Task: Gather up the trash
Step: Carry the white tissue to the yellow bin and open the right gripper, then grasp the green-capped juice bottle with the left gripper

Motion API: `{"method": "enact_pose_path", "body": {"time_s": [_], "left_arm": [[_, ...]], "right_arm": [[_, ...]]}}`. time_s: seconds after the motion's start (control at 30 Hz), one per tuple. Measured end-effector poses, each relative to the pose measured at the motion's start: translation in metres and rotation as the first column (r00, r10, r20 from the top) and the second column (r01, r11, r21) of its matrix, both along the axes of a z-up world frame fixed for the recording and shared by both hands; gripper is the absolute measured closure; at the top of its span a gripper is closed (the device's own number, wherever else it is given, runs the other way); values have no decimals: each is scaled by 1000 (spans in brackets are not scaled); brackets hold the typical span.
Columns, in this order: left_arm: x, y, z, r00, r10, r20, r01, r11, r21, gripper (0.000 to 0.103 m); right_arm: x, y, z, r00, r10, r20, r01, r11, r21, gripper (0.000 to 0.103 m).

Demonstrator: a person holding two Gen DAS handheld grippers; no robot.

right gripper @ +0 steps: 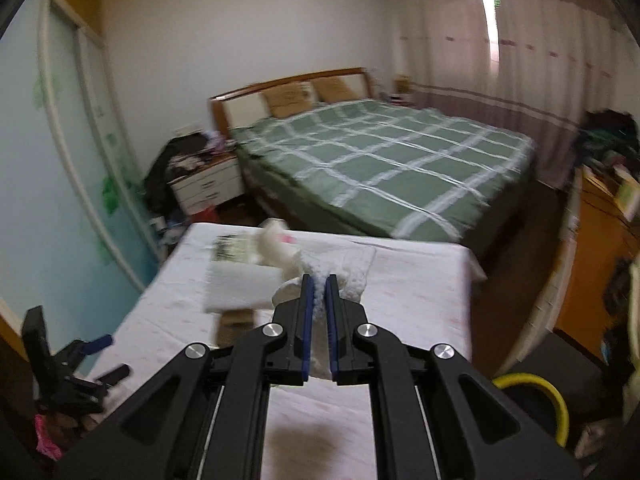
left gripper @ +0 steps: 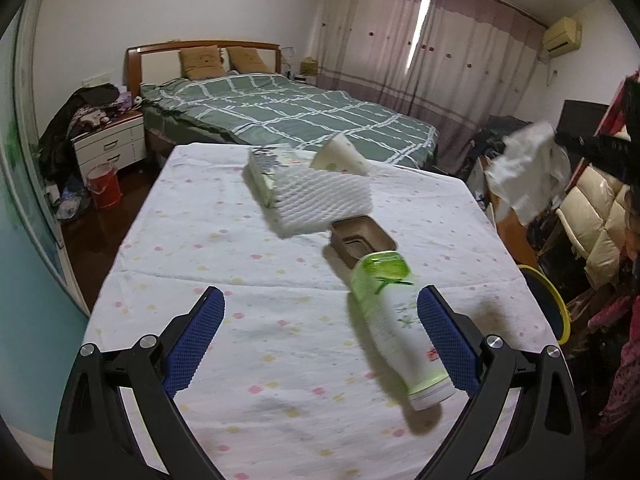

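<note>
My left gripper is open and empty above the table, its right finger beside a lying white-and-green bottle. Beyond lie a brown paper tray, a white foam net sleeve, a green pack and a tipped paper cup. My right gripper is shut on a crumpled white tissue, held in the air; in the left wrist view the tissue hangs off the table's right side.
A dark bin with a yellow rim stands by the table's right edge, also in the right wrist view. A green checked bed lies behind, a nightstand and red bucket at left, clutter at right.
</note>
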State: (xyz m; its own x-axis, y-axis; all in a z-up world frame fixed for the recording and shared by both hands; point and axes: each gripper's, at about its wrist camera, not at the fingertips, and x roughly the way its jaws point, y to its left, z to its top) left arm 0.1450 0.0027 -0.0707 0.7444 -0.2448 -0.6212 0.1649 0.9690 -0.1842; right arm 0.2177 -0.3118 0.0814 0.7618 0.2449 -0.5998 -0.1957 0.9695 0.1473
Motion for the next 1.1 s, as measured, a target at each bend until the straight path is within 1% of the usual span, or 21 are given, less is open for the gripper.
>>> {"method": "enact_pose_path", "body": {"time_s": [0.1, 0.2, 0.3, 0.47, 0.6, 0.7, 0.8, 0.9, 0.97, 1.1], "left_arm": [[4, -18, -1, 999, -35, -7, 35, 999, 2, 7], [7, -36, -4, 998, -61, -21, 62, 998, 12, 7], [13, -57, -9, 995, -89, -41, 90, 996, 22, 7], [19, -82, -12, 992, -111, -58, 114, 992, 47, 7], [25, -97, -14, 992, -108, -70, 114, 990, 78, 7], [30, -100, -16, 992, -93, -83, 101, 990, 97, 7], [36, -103, -20, 992, -73, -106, 84, 990, 112, 7], [41, -104, -24, 989, -57, -133, 75, 989, 131, 7], [46, -105, -27, 987, -48, -153, 71, 987, 145, 7], [59, -109, -36, 974, -33, -222, 74, 980, 182, 7]], "right_arm": [[-12, -36, -11, 996, -84, -25, 84, 996, -8, 96], [-24, -77, -29, 983, -172, -62, 171, 985, -17, 96], [-35, -119, -52, 958, -265, -106, 263, 964, -38, 96], [-43, -170, -94, 914, -363, -180, 360, 932, -49, 96], [-41, -203, -137, 874, -415, -254, 416, 908, -50, 96], [-41, -219, -165, 848, -434, -306, 440, 896, -51, 96], [-45, -230, -185, 826, -447, -343, 457, 888, -57, 94], [-50, -236, -197, 817, -451, -358, 465, 884, -51, 92], [-52, -239, -198, 817, -450, -360, 467, 883, -44, 92], [-56, -242, -202, 821, -442, -363, 460, 887, -39, 91]]}}
